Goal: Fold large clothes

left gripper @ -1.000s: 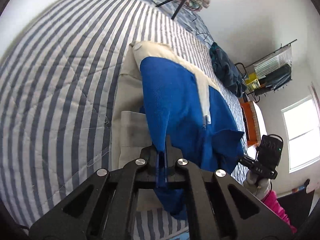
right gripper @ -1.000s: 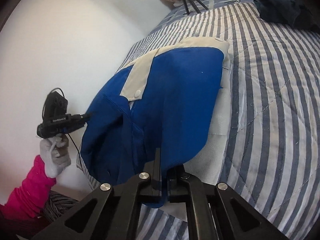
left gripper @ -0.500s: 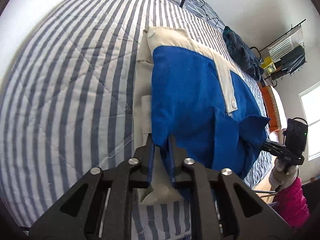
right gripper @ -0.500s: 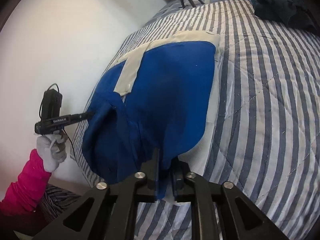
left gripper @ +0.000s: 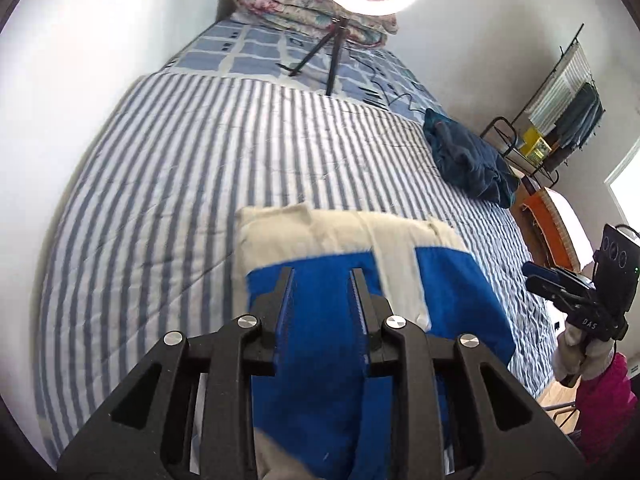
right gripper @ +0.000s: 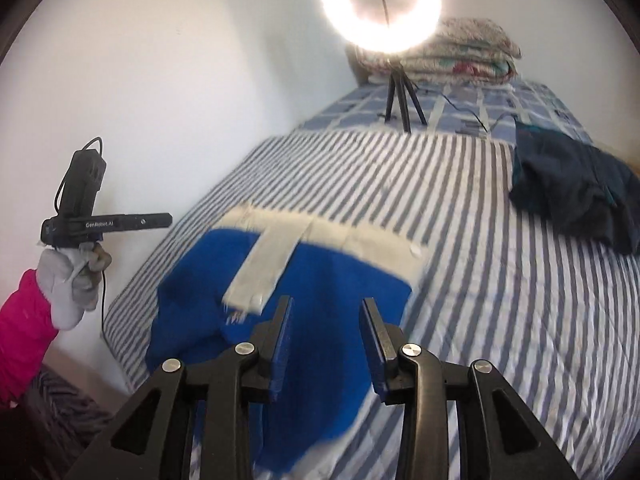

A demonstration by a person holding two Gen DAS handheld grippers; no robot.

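A blue garment with a cream band and placket (left gripper: 448, 288) lies folded on the striped bedspread (left gripper: 168, 184). My left gripper (left gripper: 322, 276) hovers above its near part, jaws opening, with no cloth pinched between them. In the right wrist view the same garment (right gripper: 320, 276) lies below my right gripper (right gripper: 327, 304), whose jaws are also opening and hold nothing. Each gripper shows in the other's view: the left one (right gripper: 108, 222) in a gloved hand with a pink sleeve, the right one (left gripper: 576, 292) off the bed's edge.
A crumpled dark navy garment (right gripper: 572, 196) lies further up the bed. A ring light on a tripod (right gripper: 382, 12) stands near the head, in front of a folded quilt (right gripper: 460, 52). A white wall runs along one side; a clothes rack (left gripper: 560, 120) stands beyond the other.
Both grippers were shut on the blue fabric's edge and have let it go. Their jaws spread, and both rose and tipped up, bringing the head of the bed into view.
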